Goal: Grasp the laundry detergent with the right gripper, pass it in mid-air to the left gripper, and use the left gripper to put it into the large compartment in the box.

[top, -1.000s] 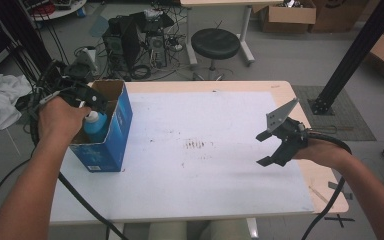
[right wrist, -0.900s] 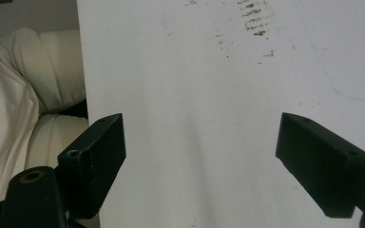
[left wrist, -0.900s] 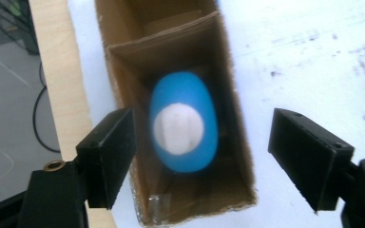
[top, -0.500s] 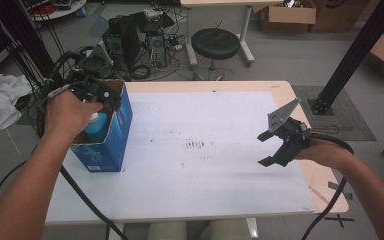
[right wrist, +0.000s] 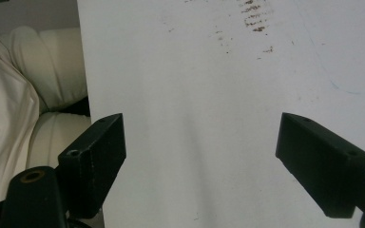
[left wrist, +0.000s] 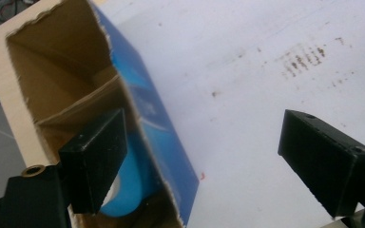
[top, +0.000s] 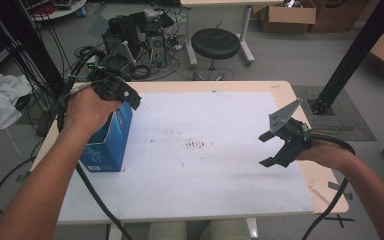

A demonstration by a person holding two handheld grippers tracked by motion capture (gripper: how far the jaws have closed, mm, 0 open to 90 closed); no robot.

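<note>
Right tool (top: 275,149) at 3 o'clock over the desk (top: 215,195), jaws wide apart, nothing between them; the right gripper view shows bare white surface and brown smudges (right wrist: 253,19) ahead. Left tool (top: 122,95) at 9 o'clock, above the box (top: 107,145), jaws just been opening, now spread wide and empty. Box blue, top open, standing at the desk's left edge. In the left gripper view a light-blue object (left wrist: 126,187) sits inside the box, beside the near jaw, apart from the pads. Stool (top: 215,44) beyond at 12 o'clock.
</note>
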